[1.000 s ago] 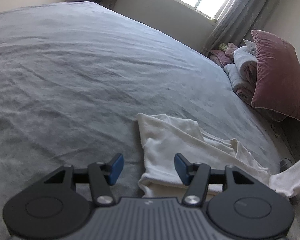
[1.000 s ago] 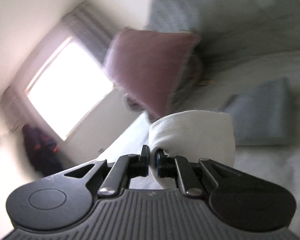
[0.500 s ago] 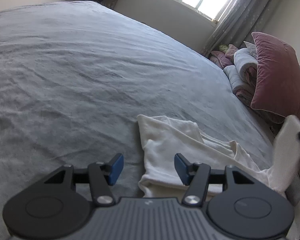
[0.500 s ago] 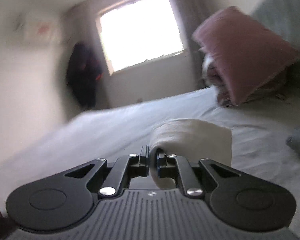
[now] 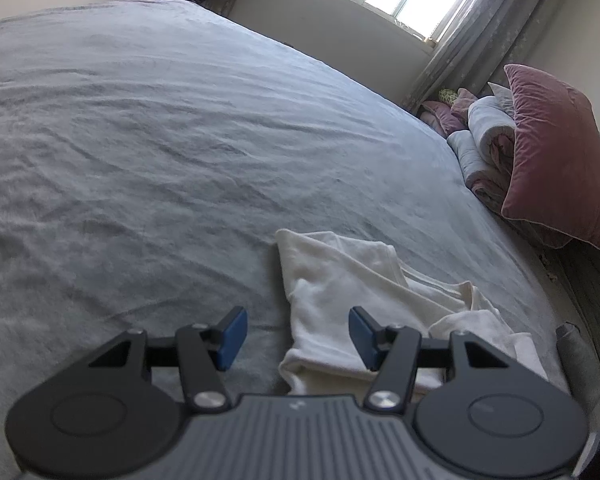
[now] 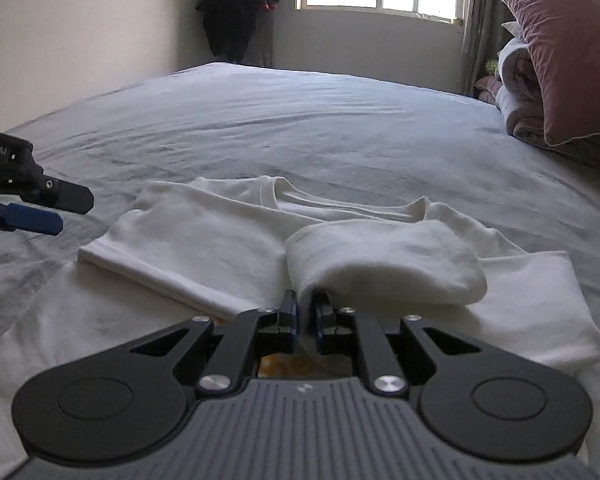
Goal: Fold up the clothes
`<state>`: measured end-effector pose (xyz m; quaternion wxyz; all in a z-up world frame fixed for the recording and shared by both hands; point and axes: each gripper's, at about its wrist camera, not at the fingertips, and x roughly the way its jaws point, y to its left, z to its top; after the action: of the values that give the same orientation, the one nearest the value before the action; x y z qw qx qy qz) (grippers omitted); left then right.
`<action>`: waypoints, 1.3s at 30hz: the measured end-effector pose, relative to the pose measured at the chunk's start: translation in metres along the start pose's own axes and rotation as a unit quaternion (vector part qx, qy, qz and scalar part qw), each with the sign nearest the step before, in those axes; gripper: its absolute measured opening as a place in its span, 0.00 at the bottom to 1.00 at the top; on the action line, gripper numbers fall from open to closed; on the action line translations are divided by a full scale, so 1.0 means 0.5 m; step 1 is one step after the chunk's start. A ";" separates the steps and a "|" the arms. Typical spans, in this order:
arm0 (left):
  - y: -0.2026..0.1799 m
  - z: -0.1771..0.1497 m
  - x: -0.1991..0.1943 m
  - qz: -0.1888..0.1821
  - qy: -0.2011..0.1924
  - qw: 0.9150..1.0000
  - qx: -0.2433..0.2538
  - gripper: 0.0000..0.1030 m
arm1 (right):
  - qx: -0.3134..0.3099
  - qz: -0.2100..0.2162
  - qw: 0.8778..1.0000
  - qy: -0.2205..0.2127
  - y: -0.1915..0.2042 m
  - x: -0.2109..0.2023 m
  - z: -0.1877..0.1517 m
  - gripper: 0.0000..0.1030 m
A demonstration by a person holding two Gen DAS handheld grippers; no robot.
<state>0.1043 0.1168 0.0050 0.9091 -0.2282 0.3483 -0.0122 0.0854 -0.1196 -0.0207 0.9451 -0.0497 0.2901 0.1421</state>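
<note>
R gripper (image 6: 306, 312) fingers opening, white shirt (image 6: 228, 240) sleeve fold between them; L gripper (image 5: 294, 334) fingers apart, empty, over shirt's 9 o'clock edge on bed (image 5: 180, 140).

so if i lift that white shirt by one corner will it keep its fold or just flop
Probably flop: the white shirt looks soft, its sleeve sagging in a loose roll where the right gripper, jaws opening, has cloth between them. It likely weighs little, lying thin on the grey bedspread. That bedspread's fuzzy texture may drag on it when pushed.
</note>
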 end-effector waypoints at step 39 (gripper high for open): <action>0.015 -0.022 0.088 -0.158 0.071 0.977 -0.124 0.48 | -0.029 0.120 0.991 -0.044 -0.007 -0.043 0.019 0.47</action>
<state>0.1295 0.1110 -0.0327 0.8330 -0.3902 0.3705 -0.1287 0.0748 -0.1263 -0.0007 0.9310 -0.0359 0.2481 0.2654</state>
